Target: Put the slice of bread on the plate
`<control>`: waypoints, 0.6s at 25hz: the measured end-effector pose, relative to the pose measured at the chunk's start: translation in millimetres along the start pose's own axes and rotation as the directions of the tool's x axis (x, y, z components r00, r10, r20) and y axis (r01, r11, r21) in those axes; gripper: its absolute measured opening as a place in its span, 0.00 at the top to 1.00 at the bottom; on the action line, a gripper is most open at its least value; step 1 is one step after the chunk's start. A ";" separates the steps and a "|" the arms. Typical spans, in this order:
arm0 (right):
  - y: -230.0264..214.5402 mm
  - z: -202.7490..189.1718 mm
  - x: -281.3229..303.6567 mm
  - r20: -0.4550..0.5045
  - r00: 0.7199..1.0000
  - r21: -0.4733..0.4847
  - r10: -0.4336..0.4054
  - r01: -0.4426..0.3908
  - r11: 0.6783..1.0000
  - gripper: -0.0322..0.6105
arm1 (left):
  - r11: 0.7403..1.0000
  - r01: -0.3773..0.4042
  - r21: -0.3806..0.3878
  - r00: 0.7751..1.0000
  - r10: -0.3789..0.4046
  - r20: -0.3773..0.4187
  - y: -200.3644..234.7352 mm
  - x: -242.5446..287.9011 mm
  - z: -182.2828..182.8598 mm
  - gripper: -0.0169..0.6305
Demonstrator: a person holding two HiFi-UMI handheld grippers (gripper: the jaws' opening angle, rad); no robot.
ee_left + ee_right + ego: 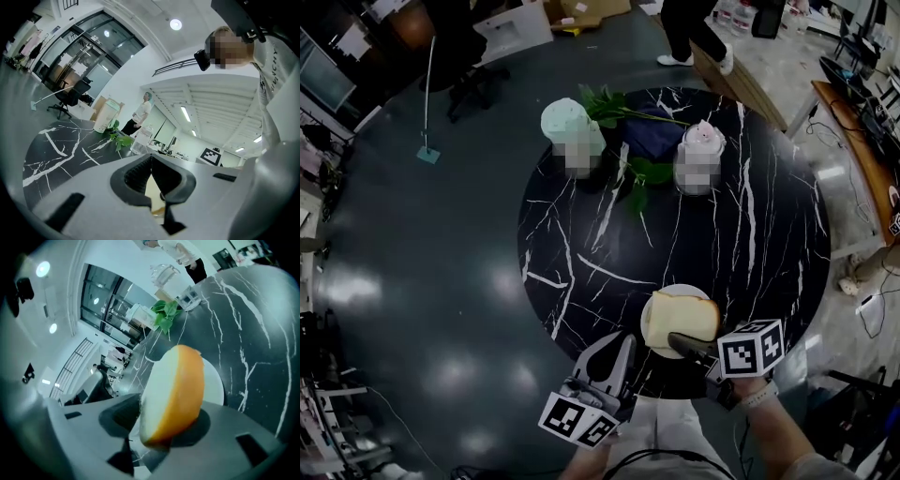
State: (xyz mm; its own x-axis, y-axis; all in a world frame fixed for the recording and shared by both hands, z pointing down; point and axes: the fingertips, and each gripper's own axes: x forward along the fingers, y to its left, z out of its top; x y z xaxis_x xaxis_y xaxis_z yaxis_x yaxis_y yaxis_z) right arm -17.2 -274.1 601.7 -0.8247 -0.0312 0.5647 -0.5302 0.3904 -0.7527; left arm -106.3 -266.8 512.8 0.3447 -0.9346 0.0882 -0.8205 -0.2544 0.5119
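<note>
placing step, near its end. the slice of bread (680, 319) lies flat over the white plate (673, 291) at the near edge of the black marble table (581, 234) and covers most of it, so only the far rim shows. the right gripper (687, 344) comes in low from the near side with the bread's near edge between its jaws. in the right gripper view the jaws look slack round the slice: one pad stands off the white face with a thin gap, and the crust side leans on the other jaw, so it reads as loosened, not pinching. can't tell for sure whether the bread's far edge touches the plate, but it looks down or nearly so. the left gripper (617, 349) sits just beside the plate at the near left, jaws together at the tips, nothing in them. green leaves (649, 172) and two containers (565, 120) are well apart at the far side, not in the way. next move, my read: spread the right jaws wide, then draw the gripper straight back so the jaw under the slice slides out without dragging it. the risk is bread sticking to a pad and tipping over the near rim.
</note>
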 end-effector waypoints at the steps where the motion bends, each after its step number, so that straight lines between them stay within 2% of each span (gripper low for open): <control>1: -0.1 -0.9 0.1 -0.011 1.000 -0.034 -0.023 0.022 0.999 0.69 | 1.000 0.002 -0.002 1.000 -0.002 0.005 -0.4 -0.4 2.4 0.96; 5: -1.2 -3.3 -1.5 -0.045 0.992 -0.173 -0.119 0.110 0.979 0.61 | 1.000 0.002 -0.010 1.000 -0.002 0.021 -1.1 -3.1 9.2 0.96; 12: -8.4 -5.8 -13.8 -0.119 0.953 -0.393 -0.279 0.213 0.895 0.52 | 1.000 0.010 -0.021 0.999 -0.009 0.053 -7.1 -8.1 19.2 0.96; 14: -9.6 -1.9 -15.4 -0.106 0.956 -0.378 -0.275 0.217 0.900 0.47 | 1.000 0.014 -0.023 0.998 -0.013 0.061 -8.8 -8.7 21.7 0.96; 15: -7.8 1.1 -15.8 -0.086 0.966 -0.334 -0.244 0.203 0.920 0.45 | 1.000 0.015 -0.024 0.998 -0.014 0.064 -9.8 -9.3 22.8 0.96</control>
State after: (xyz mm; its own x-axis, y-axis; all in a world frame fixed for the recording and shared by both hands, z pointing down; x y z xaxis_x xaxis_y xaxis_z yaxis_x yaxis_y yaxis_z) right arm -0.3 -277.7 598.3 -0.6500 -0.0468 0.7585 -0.5898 0.6605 -0.4647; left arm -111.9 -261.3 487.5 0.3262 -0.9449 0.0262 -0.8040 -0.2628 0.5334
